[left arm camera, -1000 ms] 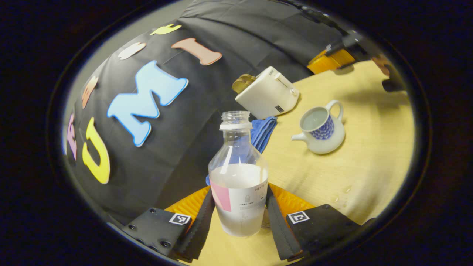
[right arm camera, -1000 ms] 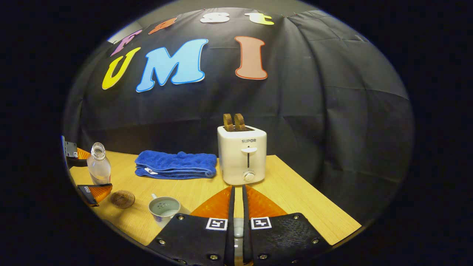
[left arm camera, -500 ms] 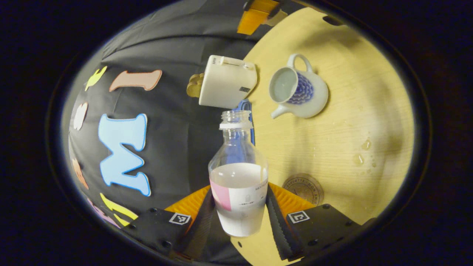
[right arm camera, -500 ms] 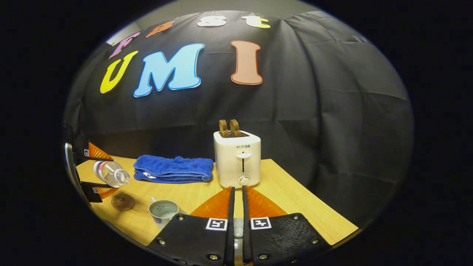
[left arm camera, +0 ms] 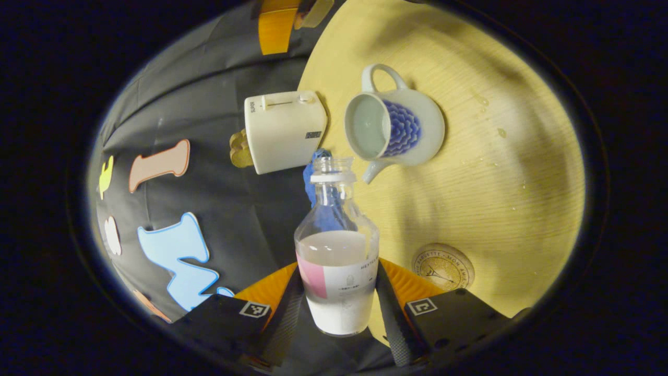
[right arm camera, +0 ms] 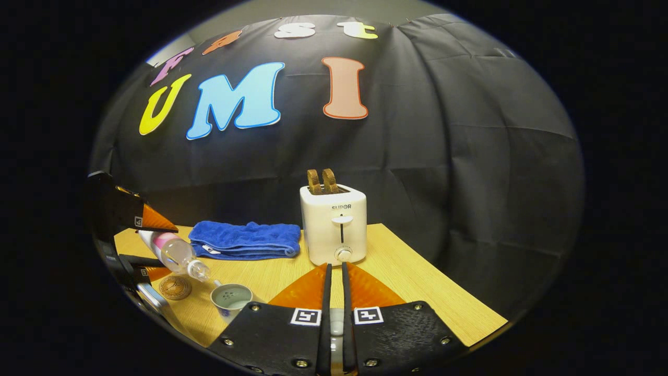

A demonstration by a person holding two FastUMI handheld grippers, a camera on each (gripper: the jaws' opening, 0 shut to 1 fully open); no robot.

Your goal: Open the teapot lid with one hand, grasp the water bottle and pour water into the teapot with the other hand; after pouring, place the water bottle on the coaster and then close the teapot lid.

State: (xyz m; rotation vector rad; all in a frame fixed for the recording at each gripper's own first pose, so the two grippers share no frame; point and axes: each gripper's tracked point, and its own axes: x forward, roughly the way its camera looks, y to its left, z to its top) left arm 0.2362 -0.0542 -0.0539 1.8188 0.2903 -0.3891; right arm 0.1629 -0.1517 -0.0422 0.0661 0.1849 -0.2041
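From my seat, the teapot lid [right arm camera: 336, 329] is mostly hidden between my right gripper's [right arm camera: 334, 292] fingers. The water bottle [left arm camera: 336, 261] hides most of the blue towel [left arm camera: 315, 172], and the coaster's [left arm camera: 443, 267] print is too small to read.

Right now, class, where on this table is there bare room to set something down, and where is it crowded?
Free: the table right of the toaster. Crowded: the left side, where towel, tilted bottle, coaster and teapot cluster.

Clear glossy plastic bottle [left arm camera: 336, 245] with a paper label; glazed, shiny ceramic teapot [left arm camera: 392, 125]; pale wood-grain surface [left arm camera: 501, 198], smooth and matt; fluffy blue cloth towel [right arm camera: 245, 239]; smooth cream plastic toaster [right arm camera: 334, 224].
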